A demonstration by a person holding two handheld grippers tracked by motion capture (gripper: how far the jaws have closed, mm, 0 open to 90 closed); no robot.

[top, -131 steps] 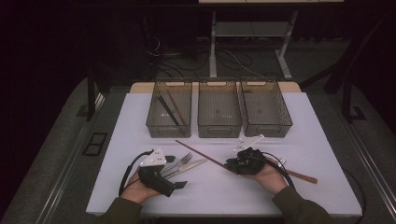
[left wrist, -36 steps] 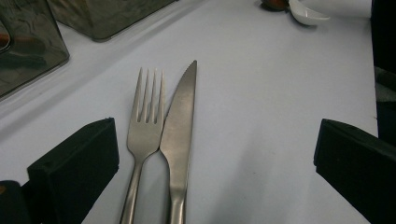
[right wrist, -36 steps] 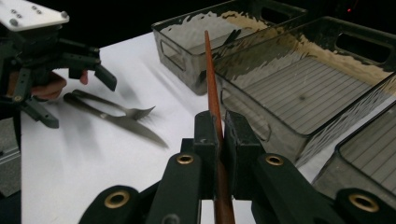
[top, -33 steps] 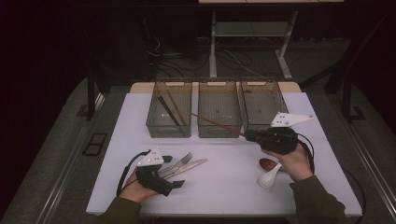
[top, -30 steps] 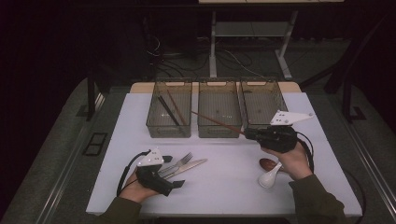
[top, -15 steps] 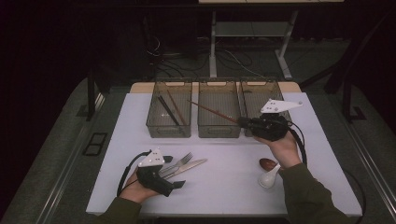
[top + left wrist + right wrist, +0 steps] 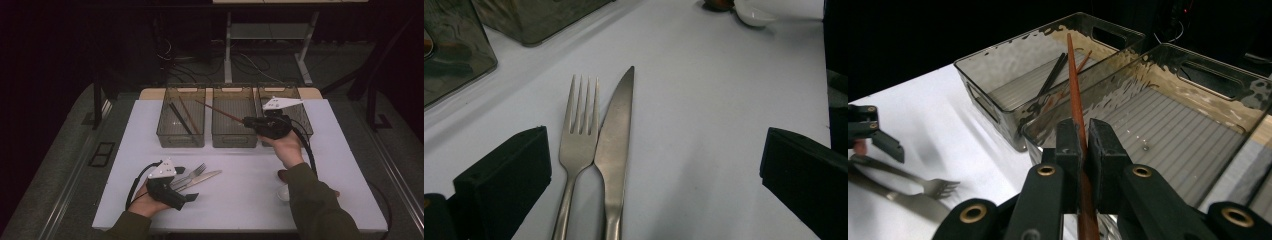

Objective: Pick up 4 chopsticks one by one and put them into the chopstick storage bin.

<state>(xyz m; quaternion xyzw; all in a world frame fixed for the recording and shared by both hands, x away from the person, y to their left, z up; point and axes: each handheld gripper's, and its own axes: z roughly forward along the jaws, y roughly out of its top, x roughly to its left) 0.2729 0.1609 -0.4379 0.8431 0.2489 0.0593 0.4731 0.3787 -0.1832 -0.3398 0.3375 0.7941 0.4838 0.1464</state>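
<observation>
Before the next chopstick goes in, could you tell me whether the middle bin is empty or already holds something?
Empty, as far as shows: the middle bin has a bare ribbed floor in the right gripper view, while the left bin holds chopsticks.

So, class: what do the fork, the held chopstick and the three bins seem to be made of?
Fork: brushed metal, probably steel, with a dull grey sheen. Chopstick: likely lacquered wood, reddish brown and smooth. Bins: clear smoky plastic, see-through with a ribbed floor.

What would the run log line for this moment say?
right gripper: shut on red chopstick, over middle bin | left gripper: open, around fork and knife
</observation>
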